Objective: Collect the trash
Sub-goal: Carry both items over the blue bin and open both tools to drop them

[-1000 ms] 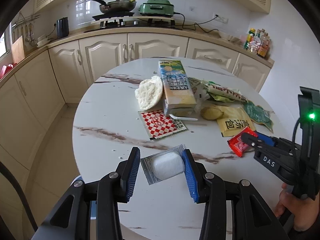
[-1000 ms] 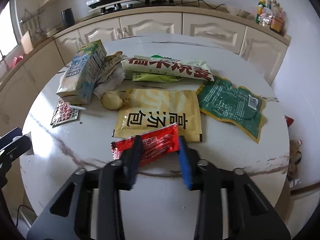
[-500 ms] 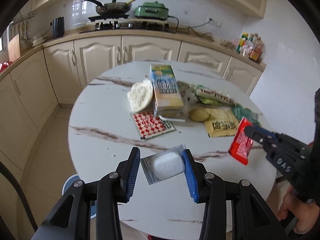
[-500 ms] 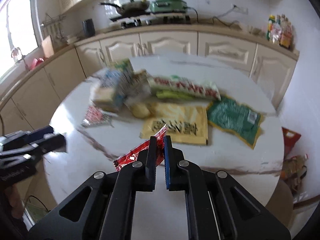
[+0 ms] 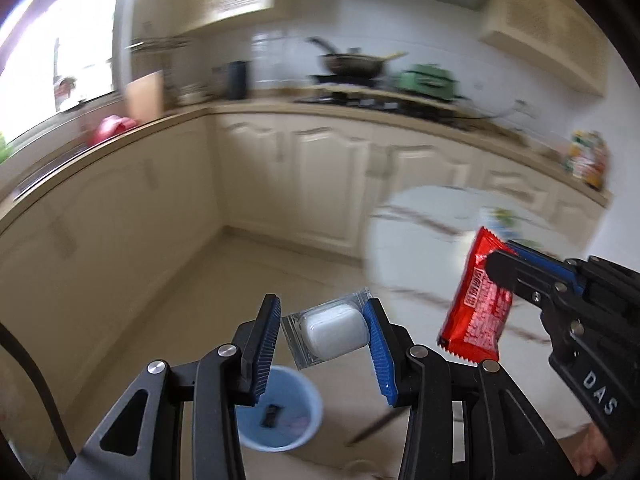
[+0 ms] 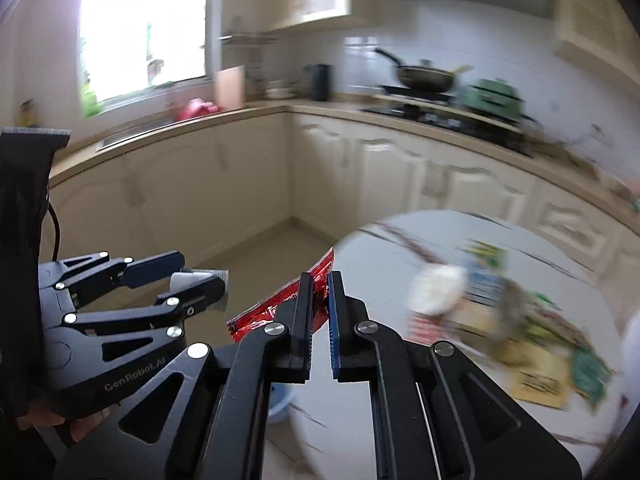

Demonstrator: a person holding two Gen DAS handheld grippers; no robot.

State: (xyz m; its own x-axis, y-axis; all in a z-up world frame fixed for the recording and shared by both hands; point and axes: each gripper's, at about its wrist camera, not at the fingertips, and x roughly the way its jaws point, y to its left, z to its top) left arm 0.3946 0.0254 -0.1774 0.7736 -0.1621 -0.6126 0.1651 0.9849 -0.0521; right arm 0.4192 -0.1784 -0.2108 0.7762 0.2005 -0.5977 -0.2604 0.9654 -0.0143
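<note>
I have the left gripper [image 5: 322,334] clamped across a clear packet with a white pad inside [image 5: 334,334], both carried off the surface and hanging above the floor, with the blue bin [image 5: 280,420] just below and a little to the left of it in the left wrist view. The packet looks feather-light; its film edges are thin and floppy, so I judge the plump white middle the only place with enough body to pinch, which is where the pads sit now. The film may be slick, so a light squeeze could let it slide.

The right gripper [image 6: 319,280] has just been closing and is now nipped tight on the red wrapper [image 6: 280,308], holding it near one end so the rest dangles free beside the left one. It is a thin, crinkly foil sachet, nearly weightless, and I expect it to flutter and swing instead of dropping straight, so a release from close above the bin seems wise.

More wrappers remain on the round surface [image 6: 384,248], toward its far edge
</note>
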